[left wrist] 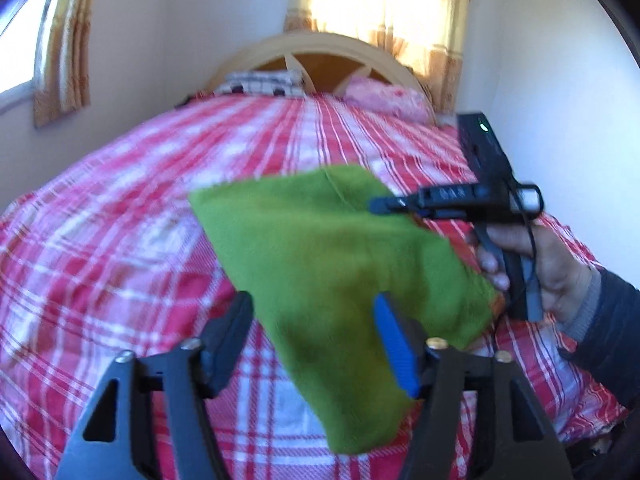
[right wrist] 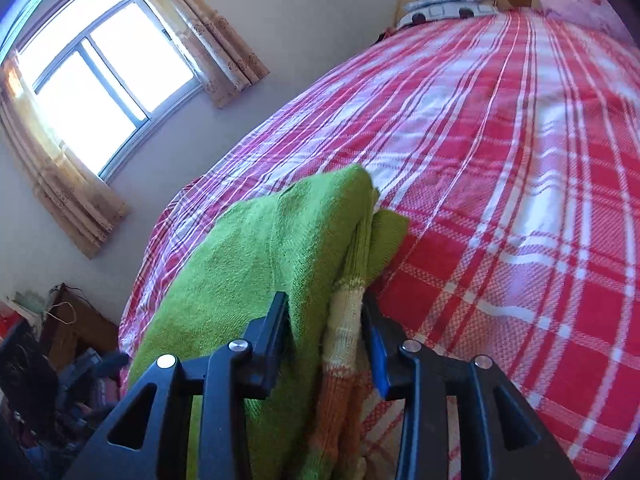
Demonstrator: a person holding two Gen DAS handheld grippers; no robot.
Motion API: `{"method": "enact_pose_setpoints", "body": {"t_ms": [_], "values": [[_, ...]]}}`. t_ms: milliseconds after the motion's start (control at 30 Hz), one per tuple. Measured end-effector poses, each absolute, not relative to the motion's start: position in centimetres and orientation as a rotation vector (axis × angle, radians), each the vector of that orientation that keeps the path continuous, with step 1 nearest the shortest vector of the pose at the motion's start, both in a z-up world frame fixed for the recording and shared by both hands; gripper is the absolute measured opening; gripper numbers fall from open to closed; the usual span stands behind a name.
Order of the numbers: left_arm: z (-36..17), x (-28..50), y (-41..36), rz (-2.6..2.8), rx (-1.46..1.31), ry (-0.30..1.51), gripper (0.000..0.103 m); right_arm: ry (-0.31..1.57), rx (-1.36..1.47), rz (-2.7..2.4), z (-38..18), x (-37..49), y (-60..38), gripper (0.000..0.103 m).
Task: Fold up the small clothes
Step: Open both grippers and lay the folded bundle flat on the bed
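Left wrist view: left gripper [left wrist: 316,312] open, jaws wide, green garment [left wrist: 328,248] between them but unpressed; garment lies folded over on plaid bed [left wrist: 120,240], fold apparently just laid, tidying left. Right wrist view: right gripper [right wrist: 324,316] clamped on garment's bunched edge with cream-and-orange striped cuff [right wrist: 344,344]; fleecy, thick.

garment: small green knitted top [left wrist: 340,256], fuzzy, with cream and orange striped ribbing [right wrist: 344,344] at one edge
state: partly folded, layers doubled over
pose: flat, long axis running from 11 to 5 o'clock
place: on the red-and-white checked bed [left wrist: 120,240], near its foot
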State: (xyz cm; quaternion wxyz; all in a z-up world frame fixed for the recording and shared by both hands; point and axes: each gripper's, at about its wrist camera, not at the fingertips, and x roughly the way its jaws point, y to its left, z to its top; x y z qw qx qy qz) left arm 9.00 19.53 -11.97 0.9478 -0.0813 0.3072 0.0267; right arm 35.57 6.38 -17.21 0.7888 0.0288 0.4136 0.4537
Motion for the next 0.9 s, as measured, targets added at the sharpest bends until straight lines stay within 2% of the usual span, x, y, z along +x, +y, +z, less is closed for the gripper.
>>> {"method": "enact_pose_setpoints", "body": {"t_ms": [33,67,200,267,333,400,500,600,767,900], "values": [[-11.8,9.1,19.7,0.069,-0.155,0.615,0.08,0.867,0.058,0.973,-16.6,35.1,6.2,0.037],[-11.7,9.3,19.9,0.088,-0.141,0.604,0.082,0.841,0.054,0.979,-15.8,34.3,5.9,0.037],[-12.8,11.5,21.8,0.217,-0.094,0.618,0.083,0.746,-0.02,1.047,-13.3,29.5,5.5,0.037],[-14.0,12.9,23.0,0.248,-0.105,0.638,0.084,0.74,-0.12,1.075,-13.3,27.1,6.2,0.037],[-15.0,13.5,23.5,0.259,-0.12,0.648,0.092,0.754,-0.224,1.05,-14.0,25.9,7.0,0.037],[-15.8,14.1,23.7,0.269,-0.125,0.672,0.095,0.782,-0.299,0.988,-15.4,25.8,7.0,0.037],[-16.3,13.8,23.5,0.271,-0.148,0.666,0.098,0.844,-0.336,0.907,-17.5,26.6,6.0,0.037],[-16.7,13.5,23.1,0.273,-0.171,0.644,0.099,0.87,-0.218,0.93,-18.7,27.4,4.4,0.037],[-16.7,12.8,22.9,0.252,-0.214,0.66,0.099,0.797,-0.261,0.873,-18.9,25.9,4.1,0.037],[-15.8,11.3,22.8,0.241,-0.237,0.672,0.099,0.742,-0.176,0.824,-17.4,24.7,2.2,0.044]]}}
